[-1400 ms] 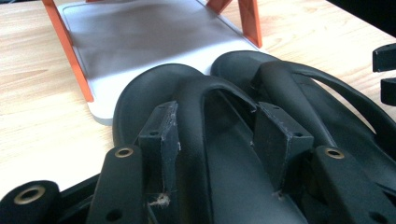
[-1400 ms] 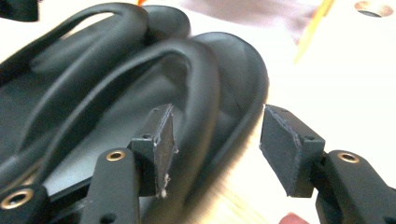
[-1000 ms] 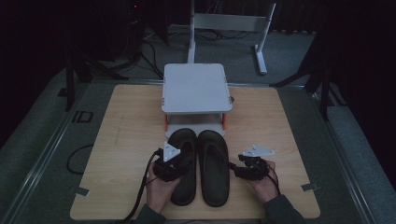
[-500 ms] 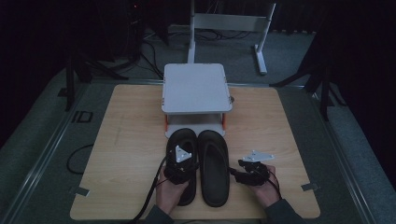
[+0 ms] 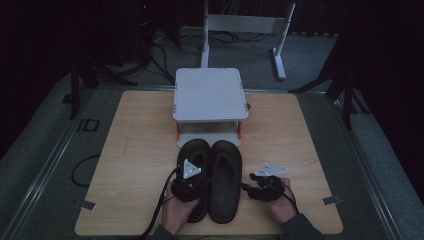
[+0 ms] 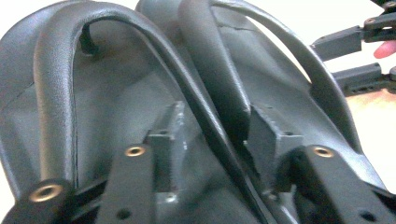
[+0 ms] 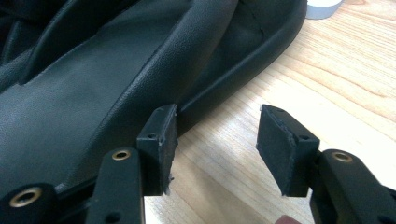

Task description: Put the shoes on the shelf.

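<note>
The pair of black sandals (image 5: 212,182) lies side by side on the table (image 5: 135,165), low in the middle of the high view, below the grey stand (image 5: 210,95). The left hand-held gripper (image 5: 190,181) has just been opening; its jaws straddle the inner strap (image 6: 215,88) of the left sandal without pressing. The right hand-held gripper (image 5: 264,187) waits released over bare wood, just beside the right sandal. Next, I think, the left jaws must clench on this strap before lifting.

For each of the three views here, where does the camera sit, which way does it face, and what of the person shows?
High view: above the person's side, looking forward and down on the table; both hands and grippers show.
Left gripper view: rides the left gripper, facing the two black slippers; its jaws straddle the slippers' adjoining edges.
Right gripper view: rides the right gripper, over bare wood beside the right slipper; a fingertip shows.
Shared: all three show the slippers.
</note>
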Motion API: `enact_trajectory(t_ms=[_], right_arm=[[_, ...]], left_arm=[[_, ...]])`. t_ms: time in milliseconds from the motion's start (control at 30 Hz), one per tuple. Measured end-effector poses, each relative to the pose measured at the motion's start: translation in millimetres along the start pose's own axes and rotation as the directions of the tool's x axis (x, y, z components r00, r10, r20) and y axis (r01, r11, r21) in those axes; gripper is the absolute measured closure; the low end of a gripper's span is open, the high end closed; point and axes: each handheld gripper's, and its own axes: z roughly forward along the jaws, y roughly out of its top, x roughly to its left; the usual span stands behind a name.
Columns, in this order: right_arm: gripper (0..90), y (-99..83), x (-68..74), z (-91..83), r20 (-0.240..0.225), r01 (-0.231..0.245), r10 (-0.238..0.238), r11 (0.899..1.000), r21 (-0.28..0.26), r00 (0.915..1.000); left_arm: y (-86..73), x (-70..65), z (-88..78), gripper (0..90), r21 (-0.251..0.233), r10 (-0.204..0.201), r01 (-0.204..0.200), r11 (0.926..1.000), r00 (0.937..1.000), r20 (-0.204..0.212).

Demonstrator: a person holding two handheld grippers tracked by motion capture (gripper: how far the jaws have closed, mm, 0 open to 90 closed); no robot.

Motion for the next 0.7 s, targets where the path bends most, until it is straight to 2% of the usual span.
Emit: enact_trajectory(t_ms=[167,333,433,600,700], right_arm=[[48.6,0.4,0.9,-0.3,0.002,0.002,-0.002,1.000,-0.001,1.0000],[49.9,0.7,2.3,-1.1,0.002,0.004,-0.004,1.000,-0.004,1.0000],[51.4,1.1,2.8,-1.3,-0.003,0.006,-0.006,1.000,-0.009,1.0000],[53.9,2.2,4.2,-2.3,-0.010,0.007,-0.007,1.000,-0.020,0.9999],[54.8,2.6,4.4,-2.7,-0.016,0.007,-0.008,1.000,-0.023,0.9998]], left_arm=[[-4.2,-8.7,-0.6,45.1,-0.018,0.011,-0.011,0.9998,0.9999,-0.009],[-10.0,-22.7,12.4,42.1,0.024,0.062,-0.061,0.9979,0.9954,-0.073],[-11.4,-25.6,14.6,41.9,0.023,0.062,-0.060,0.9979,0.9932,-0.099],[-9.4,-32.2,19.5,43.6,0.048,0.075,-0.069,0.9965,0.9845,-0.158],[-8.5,-34.3,21.6,43.4,0.048,0.069,-0.062,0.9969,0.9824,-0.174]])
